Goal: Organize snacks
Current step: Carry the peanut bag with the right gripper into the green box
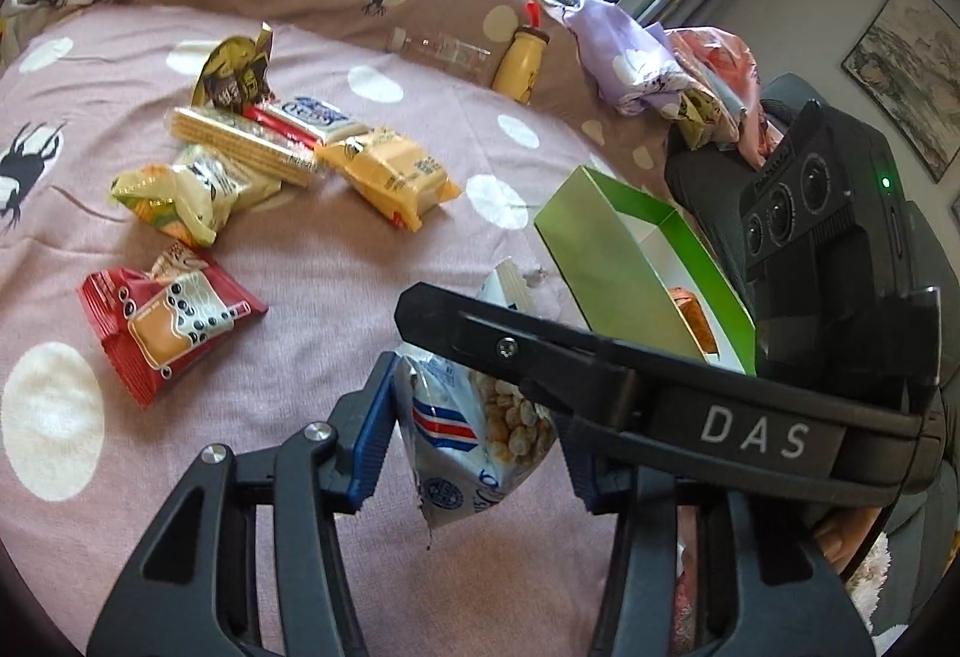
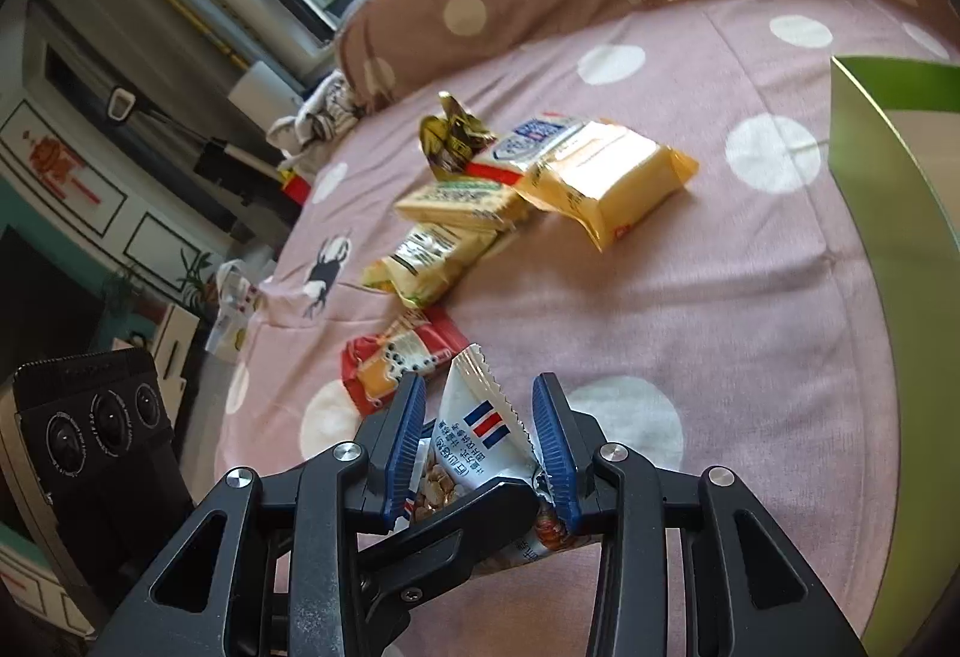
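Seen from the left wrist, the left gripper [image 1: 474,441] grasps a white crinkly peanut packet with a red-and-blue stripe [image 1: 480,417] above the pink dotted bedspread [image 1: 336,261], beside a green cardboard box [image 1: 600,261]. From the right wrist, the right gripper [image 2: 480,435] is clenched on that packet [image 2: 480,417] too; other snack packs [image 2: 600,177] lie beyond.

The right gripper [image 2: 480,435] clamps a white snack packet [image 2: 480,426] with a red-and-blue stripe mark between its blue pads [image 2: 555,447], and a black finger of the other gripper crosses beneath. Beyond, on the pink spotted bedcover [image 2: 690,309], lie a red packet [image 2: 399,357] (partly hidden), yellow packets [image 2: 606,183] and a green box [image 2: 888,165].
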`<state>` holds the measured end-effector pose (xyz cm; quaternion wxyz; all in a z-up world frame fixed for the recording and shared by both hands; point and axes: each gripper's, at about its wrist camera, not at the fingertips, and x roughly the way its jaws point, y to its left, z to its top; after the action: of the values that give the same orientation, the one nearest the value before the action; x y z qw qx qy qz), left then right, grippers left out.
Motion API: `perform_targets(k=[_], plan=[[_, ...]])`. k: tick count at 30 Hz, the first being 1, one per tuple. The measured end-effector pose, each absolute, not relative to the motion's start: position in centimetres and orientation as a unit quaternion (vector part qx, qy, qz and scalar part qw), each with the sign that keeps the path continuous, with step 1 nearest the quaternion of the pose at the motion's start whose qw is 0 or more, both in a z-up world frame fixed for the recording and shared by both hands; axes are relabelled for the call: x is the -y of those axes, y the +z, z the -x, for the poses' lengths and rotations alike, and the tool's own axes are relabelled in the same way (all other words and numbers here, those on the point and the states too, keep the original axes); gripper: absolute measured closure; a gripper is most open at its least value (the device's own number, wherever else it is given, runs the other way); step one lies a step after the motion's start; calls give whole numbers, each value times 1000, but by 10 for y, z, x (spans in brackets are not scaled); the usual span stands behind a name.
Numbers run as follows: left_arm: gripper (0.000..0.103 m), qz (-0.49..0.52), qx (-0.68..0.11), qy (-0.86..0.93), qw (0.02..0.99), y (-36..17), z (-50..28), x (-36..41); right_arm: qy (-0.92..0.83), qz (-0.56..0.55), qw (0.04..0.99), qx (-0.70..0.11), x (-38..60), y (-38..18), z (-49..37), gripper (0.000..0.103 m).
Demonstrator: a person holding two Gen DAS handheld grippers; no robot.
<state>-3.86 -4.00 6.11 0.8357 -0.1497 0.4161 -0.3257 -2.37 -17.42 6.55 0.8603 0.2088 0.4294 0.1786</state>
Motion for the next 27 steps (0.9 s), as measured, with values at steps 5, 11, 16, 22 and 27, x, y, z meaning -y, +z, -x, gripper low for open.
perform_targets(k=[5,11,16,22,27], plan=[[55,156,-390,-325,847,68,41,35,179,-212,869,-410,172,76,25,62],[55,152,-371,-337,852,78,46,38,179,-190,881,-394,174,91,34,62],[56,133,-352,-351,857,96,51,55,170,-186,893,-372,189,110,45,62],[56,99,-336,-379,856,120,54,84,150,-195,906,-345,220,131,58,62],[56,87,-339,-412,841,126,47,122,113,-225,911,-328,260,137,67,62]])
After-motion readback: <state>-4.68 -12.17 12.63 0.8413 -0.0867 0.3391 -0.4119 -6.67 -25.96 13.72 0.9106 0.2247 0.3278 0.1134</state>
